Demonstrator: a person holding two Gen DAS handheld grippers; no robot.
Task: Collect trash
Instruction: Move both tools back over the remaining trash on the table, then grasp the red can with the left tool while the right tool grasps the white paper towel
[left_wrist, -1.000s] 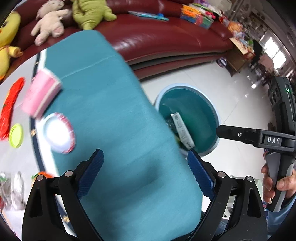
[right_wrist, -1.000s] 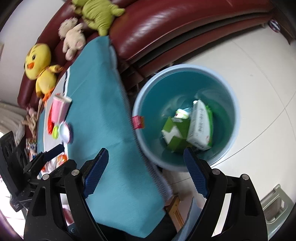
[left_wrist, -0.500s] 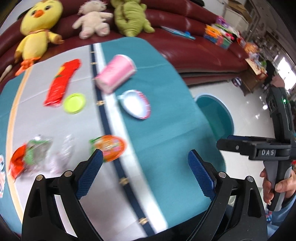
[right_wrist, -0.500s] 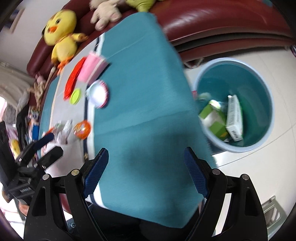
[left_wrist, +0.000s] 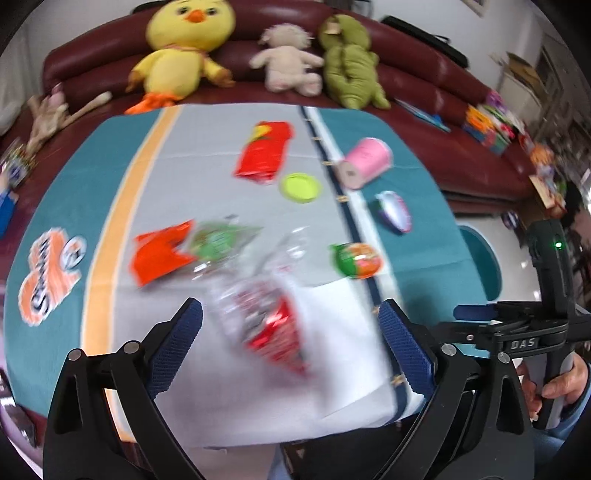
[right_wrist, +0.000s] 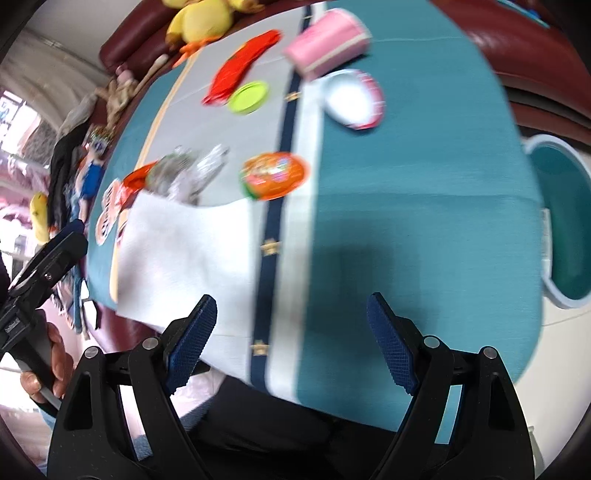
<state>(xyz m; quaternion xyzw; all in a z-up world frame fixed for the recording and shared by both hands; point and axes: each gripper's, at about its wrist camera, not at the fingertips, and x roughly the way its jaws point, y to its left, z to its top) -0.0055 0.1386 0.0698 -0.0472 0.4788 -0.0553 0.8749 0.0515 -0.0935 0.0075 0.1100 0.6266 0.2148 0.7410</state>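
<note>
Trash lies scattered on the cloth-covered table (left_wrist: 110, 177). A pink cup (left_wrist: 365, 160) (right_wrist: 327, 40) rests on its side, with a white lid (left_wrist: 393, 212) (right_wrist: 352, 98) and a green lid (left_wrist: 301, 186) (right_wrist: 248, 96) nearby. Closer are an orange round lid (left_wrist: 356, 260) (right_wrist: 275, 175), red wrappers (left_wrist: 264, 153) (left_wrist: 159, 251) and a clear-and-red wrapper (left_wrist: 269, 321). My left gripper (left_wrist: 290, 347) hovers open just above that clear-and-red wrapper. My right gripper (right_wrist: 291, 339) hangs open over the teal cloth, holding nothing. The teal bin (right_wrist: 565, 225) (left_wrist: 480, 266) stands on the floor at the right.
Plush toys, a yellow chick (left_wrist: 181, 48), a beige one (left_wrist: 288, 59) and a green one (left_wrist: 351, 62), sit on the dark red sofa (left_wrist: 424, 85) behind the table. A white paper sheet (right_wrist: 184, 251) covers the near table edge. A hand (left_wrist: 565, 380) holds the other gripper's handle.
Both grippers have swung left, away from the bin and over the table. The bin has slid to the right edge of both views, and the scattered trash has come into view.
</note>
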